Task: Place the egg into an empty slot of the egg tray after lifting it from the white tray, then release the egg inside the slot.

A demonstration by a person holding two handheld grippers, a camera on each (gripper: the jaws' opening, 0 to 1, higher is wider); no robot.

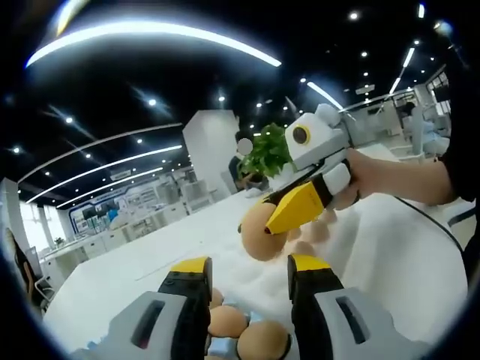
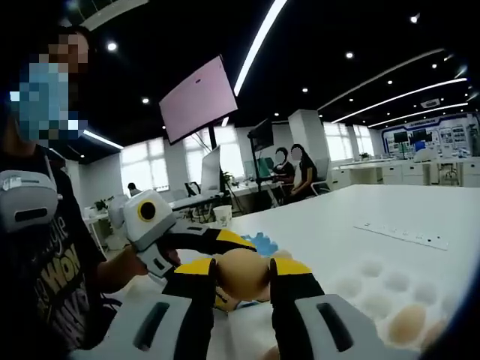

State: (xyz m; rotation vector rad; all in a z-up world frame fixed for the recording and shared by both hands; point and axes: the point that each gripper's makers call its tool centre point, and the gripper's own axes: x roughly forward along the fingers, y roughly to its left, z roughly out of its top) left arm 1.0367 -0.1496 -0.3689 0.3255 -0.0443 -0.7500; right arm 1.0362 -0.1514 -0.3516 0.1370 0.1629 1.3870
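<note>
Right gripper (image 2: pixel 241 276): its yellow-tipped jaws are closed partway around a brown egg (image 2: pixel 240 274), one jaw on each side, both touching the shell. In the left gripper view the same gripper (image 1: pixel 289 214) comes in from the right, held by a hand (image 1: pixel 358 180), with the egg (image 1: pixel 260 231) clamped at its yellow jaw tips and lifted clear of the table.

Left gripper (image 1: pixel 247 268): jaws stand well apart with nothing between them; it hangs above a cluster of eggs. In the right gripper view this gripper (image 2: pixel 206 244) shows just behind the held egg, gripped by the person's hand (image 2: pixel 142 259); how far its jaws are parted cannot be told from there.

Egg being carried: up in the air between the two grippers, over the white table (image 1: pixel 135 274).

White tray (image 2: pixel 375 289): lies on the table toward its right side in the right gripper view; several round hollows are bare, and one brown egg (image 2: pixel 407 322) sits in a hollow at the tray's near edge.

Eggs under the left gripper: at least two brown eggs (image 1: pixel 227 321) lie side by side, low between the left jaws; what carries them is too hidden to tell.

Blue item (image 2: pixel 262 241): on the table just behind the left gripper, too blurred to identify.

Person (image 2: pixel 45 247): stands at the table's left edge in a dark printed shirt.
</note>
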